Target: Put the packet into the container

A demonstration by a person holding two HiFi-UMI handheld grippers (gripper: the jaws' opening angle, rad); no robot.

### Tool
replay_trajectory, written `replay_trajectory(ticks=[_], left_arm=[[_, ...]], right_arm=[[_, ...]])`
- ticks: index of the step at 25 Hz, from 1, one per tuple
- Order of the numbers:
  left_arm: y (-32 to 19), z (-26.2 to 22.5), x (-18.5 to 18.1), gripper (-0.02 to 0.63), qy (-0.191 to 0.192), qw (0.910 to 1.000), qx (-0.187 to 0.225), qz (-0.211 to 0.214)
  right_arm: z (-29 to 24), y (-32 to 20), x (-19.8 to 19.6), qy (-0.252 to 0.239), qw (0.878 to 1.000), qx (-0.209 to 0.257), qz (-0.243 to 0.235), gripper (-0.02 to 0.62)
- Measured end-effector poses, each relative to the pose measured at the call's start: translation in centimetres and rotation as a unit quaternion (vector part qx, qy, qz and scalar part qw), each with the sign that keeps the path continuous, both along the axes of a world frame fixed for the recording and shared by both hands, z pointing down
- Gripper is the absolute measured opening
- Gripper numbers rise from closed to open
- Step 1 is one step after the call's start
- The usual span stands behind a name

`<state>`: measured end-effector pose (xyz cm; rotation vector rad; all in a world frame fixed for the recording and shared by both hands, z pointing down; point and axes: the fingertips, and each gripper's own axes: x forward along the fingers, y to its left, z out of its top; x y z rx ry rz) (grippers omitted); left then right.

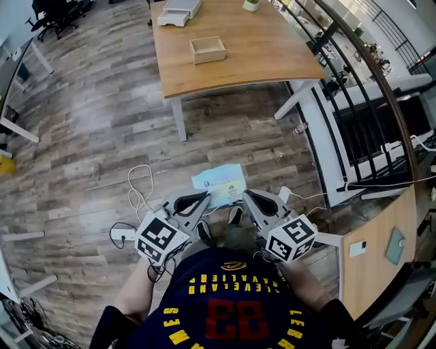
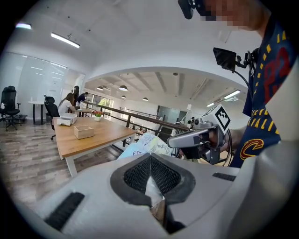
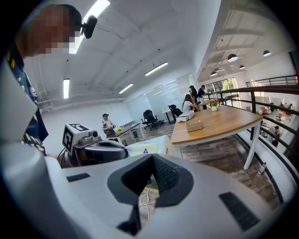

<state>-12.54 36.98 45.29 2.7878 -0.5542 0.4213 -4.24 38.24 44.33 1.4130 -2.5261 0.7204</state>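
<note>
A pale blue printed packet [image 1: 219, 184] hangs in the air in front of the person, over the wood floor. My left gripper [image 1: 206, 196] is shut on its left lower edge; in the left gripper view a thin strip of the packet [image 2: 145, 145] runs between the closed pads. My right gripper [image 1: 245, 195] is shut on the packet's right lower corner, and in the right gripper view the packet [image 3: 150, 147] stands just past the tips. The container, a small open wooden box [image 1: 208, 49], sits far ahead on the wooden table [image 1: 272, 54].
A white tray [image 1: 178, 12] and a small plant [image 1: 251, 5] sit at the table's far end. White cables [image 1: 139, 187] and a power strip [image 1: 122, 235] lie on the floor by the left gripper. A black railing [image 1: 354, 61] runs along the right.
</note>
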Motion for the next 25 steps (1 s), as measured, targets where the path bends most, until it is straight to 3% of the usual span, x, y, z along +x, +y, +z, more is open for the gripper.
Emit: replay_trajectory(ticks=[14,25], left_arm=[[-8.2,0.3,1.6,0.006,-0.028,0.9992,0.009,-0.026],[-15.8,-0.2,7.5,0.006,-0.059,0.997,0.022,-0.045]], right_arm=[[1.0,-8.9,1.6,-0.027,0.999,-0.002,-0.032,0.012],[1.4,-16.9,7.3,-0.041,0.997,-0.006,-0.068,0.012]])
